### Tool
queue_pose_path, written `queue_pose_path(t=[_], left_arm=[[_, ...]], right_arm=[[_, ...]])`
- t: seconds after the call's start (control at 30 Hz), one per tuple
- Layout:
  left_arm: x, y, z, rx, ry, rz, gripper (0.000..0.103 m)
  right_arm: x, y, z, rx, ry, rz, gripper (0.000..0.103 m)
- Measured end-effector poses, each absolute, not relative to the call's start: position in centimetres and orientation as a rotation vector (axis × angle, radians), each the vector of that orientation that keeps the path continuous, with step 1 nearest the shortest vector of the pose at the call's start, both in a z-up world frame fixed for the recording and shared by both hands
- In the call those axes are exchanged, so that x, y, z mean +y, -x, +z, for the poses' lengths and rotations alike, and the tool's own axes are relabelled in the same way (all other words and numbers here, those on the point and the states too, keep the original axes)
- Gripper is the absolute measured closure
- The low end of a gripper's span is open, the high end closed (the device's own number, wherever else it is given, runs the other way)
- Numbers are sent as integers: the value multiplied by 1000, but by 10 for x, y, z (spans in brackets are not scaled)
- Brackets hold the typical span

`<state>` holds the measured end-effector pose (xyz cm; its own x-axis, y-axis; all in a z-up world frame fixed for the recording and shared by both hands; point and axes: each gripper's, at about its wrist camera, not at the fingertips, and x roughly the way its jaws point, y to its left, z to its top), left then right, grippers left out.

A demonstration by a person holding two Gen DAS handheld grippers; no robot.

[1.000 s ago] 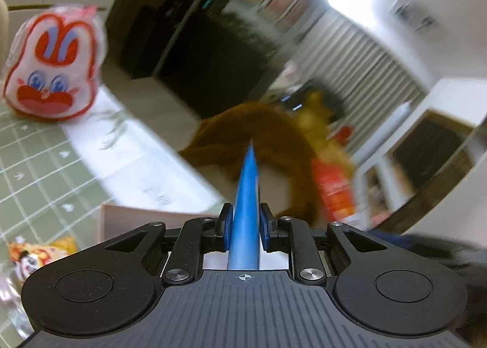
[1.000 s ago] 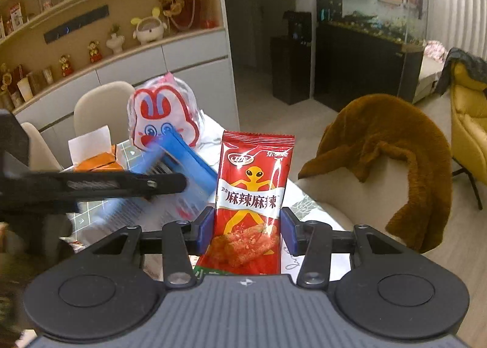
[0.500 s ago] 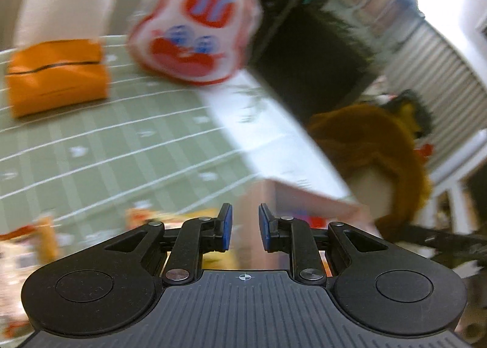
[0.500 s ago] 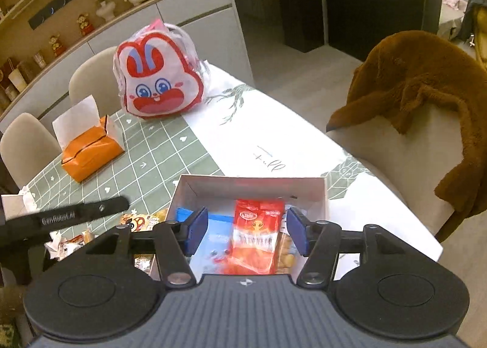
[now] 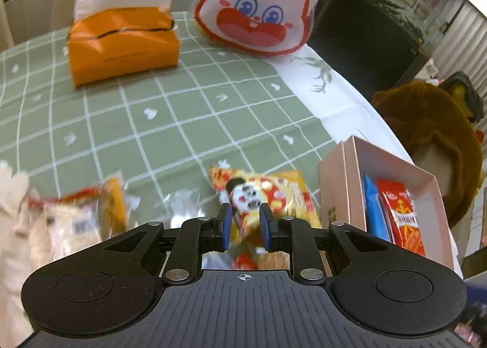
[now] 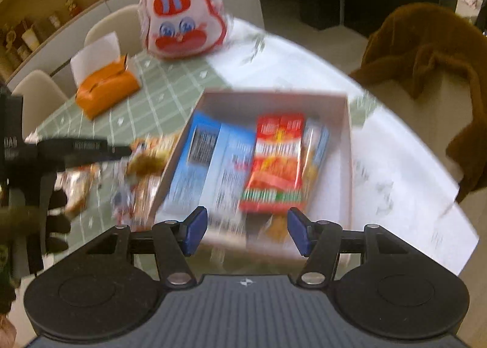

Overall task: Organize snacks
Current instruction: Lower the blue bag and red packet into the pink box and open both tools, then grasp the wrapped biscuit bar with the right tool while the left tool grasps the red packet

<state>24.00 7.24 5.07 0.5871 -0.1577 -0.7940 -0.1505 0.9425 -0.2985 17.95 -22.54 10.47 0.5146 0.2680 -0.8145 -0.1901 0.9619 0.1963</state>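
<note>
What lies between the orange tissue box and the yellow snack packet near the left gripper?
Only bare green checked tablecloth lies between the tissue box and the yellow snack packet, as the left wrist view shows.

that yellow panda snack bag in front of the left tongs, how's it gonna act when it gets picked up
The yellow panda snack bag looks like thin, shiny film, so it will probably flop and crinkle rather than stay flat. It is likely light for its size. The glossy surface may slip, so the left tongs, open just above it, should probably pinch a sealed edge.

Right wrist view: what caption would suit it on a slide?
Open right gripper above the white cardboard box holding a red snack packet and blue packet.
</note>
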Motion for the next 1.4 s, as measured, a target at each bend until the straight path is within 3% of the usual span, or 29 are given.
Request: queue_pose_path(t=[0.23, 0.43, 0.87, 0.97, 1.07, 1.4], left_arm=[[97, -200, 49, 944, 429, 56, 80], [116, -167, 51, 924, 517, 51, 80], [136, -106, 28, 975, 587, -25, 80], [148, -105, 25, 955, 622, -2, 80], [159, -107, 25, 920, 669, 20, 80], [140, -135, 18, 956, 595, -35, 80]], right_arm=[[-199, -170, 106, 1022, -37, 304, 45], [-130, -218, 134, 1063, -3, 465, 45], [-8, -293, 47, 1219, 277, 361, 46], [-5, -288, 46, 1206, 252, 364, 48], [-4, -271, 49, 1223, 219, 416, 59], [-41, -186, 50, 1251, 121, 458, 60]])
